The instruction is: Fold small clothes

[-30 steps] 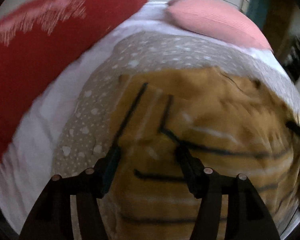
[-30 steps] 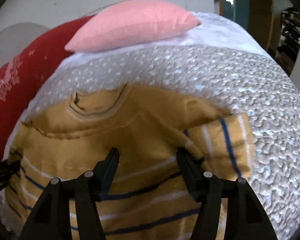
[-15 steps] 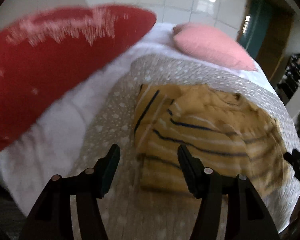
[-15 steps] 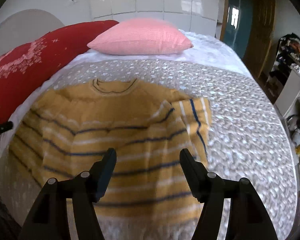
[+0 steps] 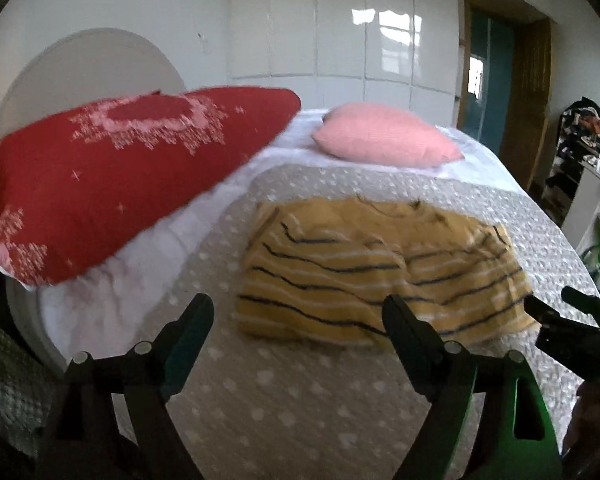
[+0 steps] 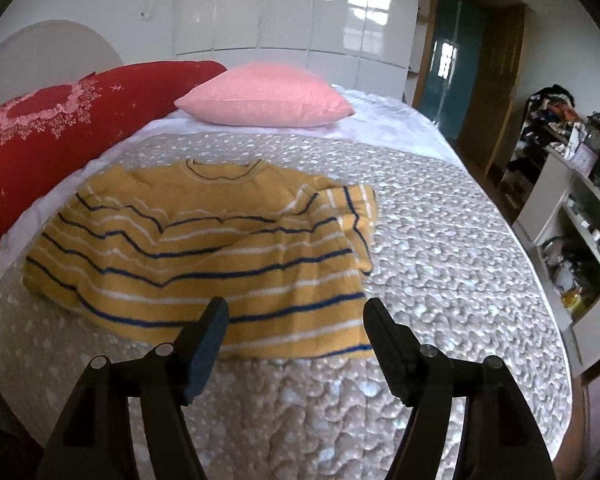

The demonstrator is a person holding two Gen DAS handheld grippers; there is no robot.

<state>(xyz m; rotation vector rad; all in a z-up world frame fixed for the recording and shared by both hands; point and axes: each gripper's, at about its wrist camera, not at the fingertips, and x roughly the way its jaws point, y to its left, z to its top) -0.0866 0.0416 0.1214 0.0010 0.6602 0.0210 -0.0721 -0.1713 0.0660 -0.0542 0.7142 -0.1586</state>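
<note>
A small yellow sweater (image 6: 204, 248) with navy and white stripes lies on the grey dotted quilt (image 6: 440, 248), both sleeves folded in over its body, neck toward the pillows. In the left wrist view the sweater (image 5: 372, 276) sits ahead and to the right. My left gripper (image 5: 298, 320) hovers above the quilt short of the sweater's near left corner, its jaws opening with nothing between them. My right gripper (image 6: 294, 314) hangs over the sweater's near hem, its jaws opening and empty. The right gripper (image 5: 568, 312) also shows at the right edge of the left wrist view.
A large red pillow (image 5: 112, 184) lies along the left of the bed and a pink pillow (image 6: 268, 96) at the head. White sheet (image 5: 100, 296) borders the quilt. Shelves with clutter (image 6: 572, 216) stand to the right, a doorway (image 6: 456, 64) behind.
Both grippers have drawn back and up from the sweater, which now looks smaller and farther away. Both pairs of jaws stand wider. The sweater lies as left.
</note>
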